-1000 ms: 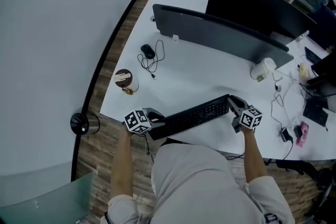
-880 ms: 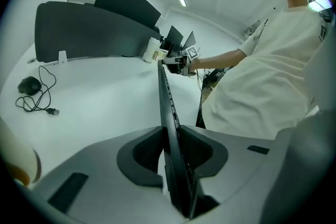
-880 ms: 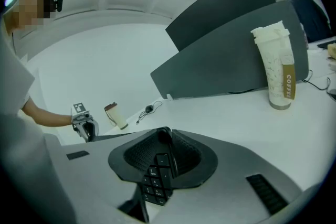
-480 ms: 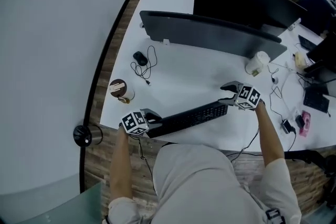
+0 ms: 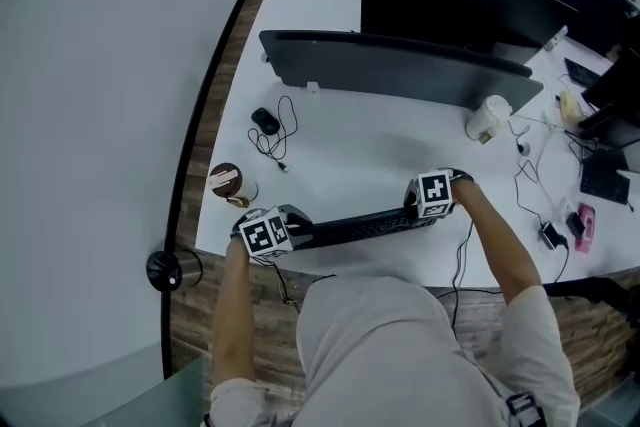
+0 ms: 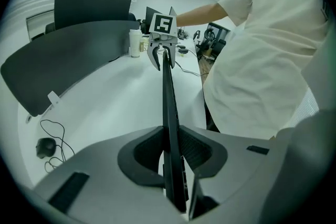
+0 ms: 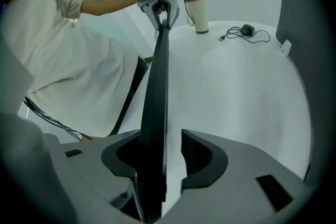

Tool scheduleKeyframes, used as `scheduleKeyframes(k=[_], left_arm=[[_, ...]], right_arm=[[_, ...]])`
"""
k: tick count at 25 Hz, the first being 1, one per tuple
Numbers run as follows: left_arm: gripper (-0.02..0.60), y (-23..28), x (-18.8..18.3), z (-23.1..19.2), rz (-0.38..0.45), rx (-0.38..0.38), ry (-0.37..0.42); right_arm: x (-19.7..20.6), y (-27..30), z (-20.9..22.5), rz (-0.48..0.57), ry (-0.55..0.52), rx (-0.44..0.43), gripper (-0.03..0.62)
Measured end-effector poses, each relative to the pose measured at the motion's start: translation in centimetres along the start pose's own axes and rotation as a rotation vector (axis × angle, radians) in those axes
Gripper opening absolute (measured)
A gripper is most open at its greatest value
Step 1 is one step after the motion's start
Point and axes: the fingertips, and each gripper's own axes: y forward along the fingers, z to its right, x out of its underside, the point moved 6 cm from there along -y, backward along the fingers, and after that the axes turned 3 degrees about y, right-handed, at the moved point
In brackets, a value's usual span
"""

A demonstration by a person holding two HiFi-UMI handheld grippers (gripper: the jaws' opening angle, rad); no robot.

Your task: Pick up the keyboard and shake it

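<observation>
Now the keyboard (image 5: 362, 225) hangs lengthwise just above the near edge of the white counter (image 5: 330, 155), turned so it shows as a thin strip from above. The left gripper (image 5: 298, 225) clamps its left end tight. The right gripper (image 5: 415, 206) is closing around the right end, one pad not yet touching.

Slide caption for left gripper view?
Left tongs clamp the keyboard, seen edge-on; right tongs closing around its far end.
</observation>
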Motion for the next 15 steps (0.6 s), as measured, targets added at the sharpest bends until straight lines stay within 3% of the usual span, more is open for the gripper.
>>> scheduleKeyframes(k=[2,3,6,11,15], left_arm=[[0.097,0.3,0.5,0.0,-0.028,-0.005,0.009],[0.1,0.5,0.6,0.0,-0.036,-0.008,0.013],[0.115,0.8,0.4,0.5,-0.066,-0.008,0.019],[0.163,2.6,2.5,1.8,-0.24,0.08,0.037],[0.118,3.3,3.4,2.6,-0.198,0.068,0.017]], right_arm=[[0.1,0.3,-0.4,-0.008,-0.005,0.025,0.133],[0.1,0.4,-0.5,-0.002,-0.006,0.044,0.117],[0.4,0.5,-0.9,0.015,-0.009,0.081,0.106],[0.8,0.6,-2.0,0.014,-0.03,0.124,0.104],[1.2,0.4,-3.1,0.025,-0.072,0.154,0.109]])
